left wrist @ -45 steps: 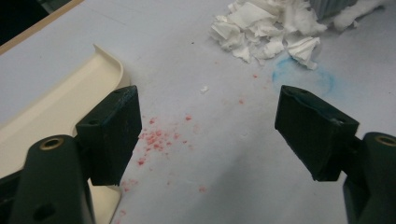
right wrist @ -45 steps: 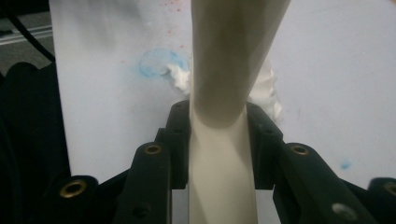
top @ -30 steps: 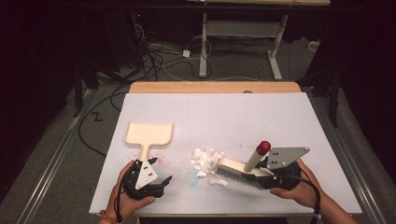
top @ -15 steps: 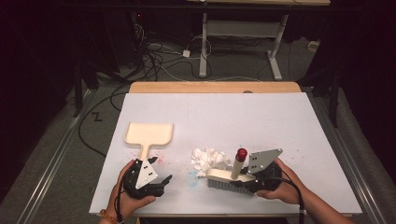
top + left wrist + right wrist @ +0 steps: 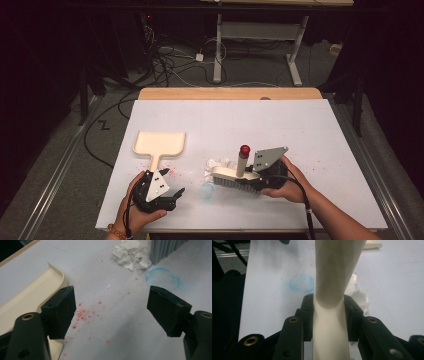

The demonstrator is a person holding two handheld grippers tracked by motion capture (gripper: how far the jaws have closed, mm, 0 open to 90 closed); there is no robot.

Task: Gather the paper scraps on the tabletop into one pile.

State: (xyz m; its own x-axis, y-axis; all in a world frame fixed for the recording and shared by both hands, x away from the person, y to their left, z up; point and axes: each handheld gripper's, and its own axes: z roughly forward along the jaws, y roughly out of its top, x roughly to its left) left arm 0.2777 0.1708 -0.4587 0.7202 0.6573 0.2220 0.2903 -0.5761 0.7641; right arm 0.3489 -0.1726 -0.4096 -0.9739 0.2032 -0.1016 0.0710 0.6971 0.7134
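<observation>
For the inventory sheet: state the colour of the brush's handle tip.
Red; the knob capping the cream brush handle shows best in the high view.

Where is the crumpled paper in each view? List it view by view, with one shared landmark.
High view: the crumpled paper lies mid-table, behind the brush.
Left gripper view: top centre, beside the grey bristles.
Right gripper view: right of the brush handle, partly hidden.
Shared landmark: the blue ring mark.
</observation>
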